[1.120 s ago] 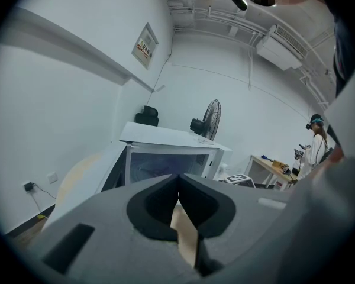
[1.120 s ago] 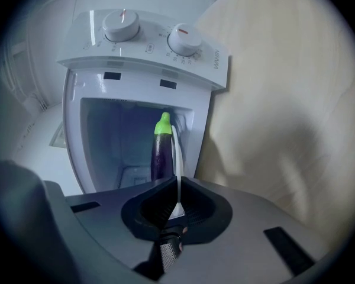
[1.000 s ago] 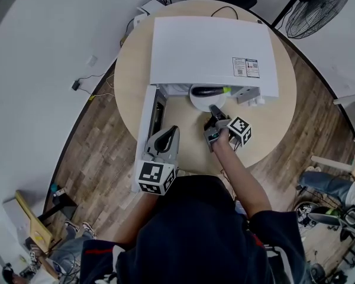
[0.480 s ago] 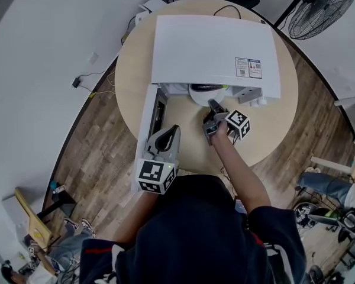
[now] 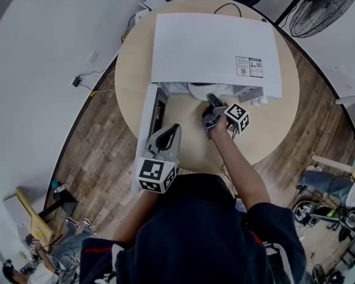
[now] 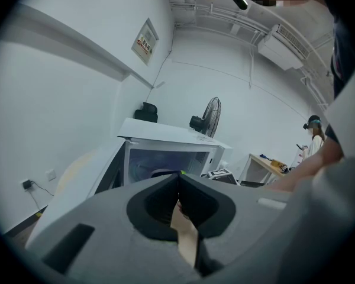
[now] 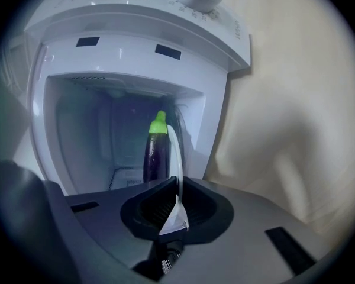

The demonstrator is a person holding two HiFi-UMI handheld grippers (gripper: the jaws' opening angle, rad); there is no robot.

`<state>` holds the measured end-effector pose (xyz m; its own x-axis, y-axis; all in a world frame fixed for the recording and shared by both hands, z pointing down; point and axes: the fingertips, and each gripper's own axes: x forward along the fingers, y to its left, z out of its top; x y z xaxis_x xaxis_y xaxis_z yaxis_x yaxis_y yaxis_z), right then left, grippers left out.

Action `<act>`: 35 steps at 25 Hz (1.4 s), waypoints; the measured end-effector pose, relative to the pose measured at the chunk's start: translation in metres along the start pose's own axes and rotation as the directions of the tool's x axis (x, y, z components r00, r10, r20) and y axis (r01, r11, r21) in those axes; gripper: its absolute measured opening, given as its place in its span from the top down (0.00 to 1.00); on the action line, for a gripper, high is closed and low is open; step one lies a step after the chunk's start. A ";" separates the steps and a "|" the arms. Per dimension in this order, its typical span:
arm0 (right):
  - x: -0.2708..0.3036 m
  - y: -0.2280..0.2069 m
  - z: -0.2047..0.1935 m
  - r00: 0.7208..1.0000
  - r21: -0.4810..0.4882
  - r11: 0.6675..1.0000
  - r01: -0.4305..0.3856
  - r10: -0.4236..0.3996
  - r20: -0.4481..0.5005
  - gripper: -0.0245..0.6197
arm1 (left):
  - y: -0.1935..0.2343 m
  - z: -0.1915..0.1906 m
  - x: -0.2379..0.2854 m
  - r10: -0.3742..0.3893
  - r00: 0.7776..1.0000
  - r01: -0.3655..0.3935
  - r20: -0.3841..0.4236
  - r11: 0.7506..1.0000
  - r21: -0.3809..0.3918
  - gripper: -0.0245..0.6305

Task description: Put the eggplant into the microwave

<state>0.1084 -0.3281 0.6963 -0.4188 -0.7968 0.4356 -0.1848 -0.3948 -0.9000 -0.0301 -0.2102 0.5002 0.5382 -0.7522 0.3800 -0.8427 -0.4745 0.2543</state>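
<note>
A dark purple eggplant with a green stem lies on a white plate inside the white microwave. My right gripper is shut on the plate's near rim at the oven's mouth. In the head view only a sliver of the plate shows under the oven's top, with the right gripper just in front; the eggplant is hidden there. The left gripper hangs shut and empty beside the open door. In the left gripper view, its jaws point at the microwave.
The microwave stands on a round wooden table, its door swung out to the left toward me. A fan stands on the floor at the back right, and cables and a socket lie by the wall on the left.
My right gripper has moved forward toward the oven, sliding the plate with the eggplant deeper inside until the eggplant passed out of the head view. The left gripper has stayed put.
</note>
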 end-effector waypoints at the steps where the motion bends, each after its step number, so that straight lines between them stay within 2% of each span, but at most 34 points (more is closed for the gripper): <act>1: 0.001 0.001 0.000 1.000 0.002 1.000 -0.004 0.004 -0.002 0.93 | 0.000 0.000 0.000 0.000 1.000 0.000 0.000 1.000 0.000 0.94; 10: 0.005 0.003 -0.003 1.000 -0.028 0.999 -0.028 0.027 -0.010 0.93 | -0.001 0.000 -0.003 0.007 1.000 -0.007 0.006 1.000 -0.002 0.94; 16: 0.002 0.003 -0.002 0.998 -0.043 0.998 -0.051 0.050 -0.021 0.81 | -0.002 0.003 -0.006 0.004 1.000 -0.003 0.026 1.000 -0.011 0.94; 23: -0.014 0.008 -0.002 0.998 -0.143 0.988 -0.054 0.048 -0.043 0.80 | -0.005 0.003 -0.003 -0.004 1.000 0.004 0.024 1.000 -0.007 0.94; 27: -0.025 0.009 -0.003 0.997 -0.263 0.964 -0.048 0.031 -0.069 0.81 | -0.006 0.001 -0.001 -0.006 1.000 0.006 0.020 1.000 -0.005 0.94; 29: -0.030 0.014 -0.004 0.997 -0.345 0.937 -0.053 0.028 -0.076 0.81 | -0.007 0.001 0.000 -0.007 1.000 0.007 0.018 1.000 -0.004 0.94; 31: -0.033 0.018 -0.006 0.997 -0.472 0.881 -0.041 0.003 -0.080 0.82 | -0.007 0.001 0.000 -0.008 1.000 0.008 0.017 1.000 -0.003 0.94; 33: -0.036 0.020 -0.011 0.996 -0.611 0.792 -0.017 -0.037 -0.076 0.83 | -0.008 0.001 0.000 -0.008 1.000 0.008 0.016 1.000 -0.003 0.94; 35: -0.037 0.024 -0.015 0.996 -0.725 0.689 0.001 -0.069 -0.065 0.86 | -0.009 0.000 0.001 -0.008 1.000 0.008 0.013 1.000 -0.002 0.94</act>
<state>0.1060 -0.3012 0.6583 -0.4615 -0.7363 0.4948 -0.7722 0.0588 -0.6327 -0.0218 -0.2068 0.4980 0.5445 -0.7545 0.3665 -0.8386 -0.4793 0.2590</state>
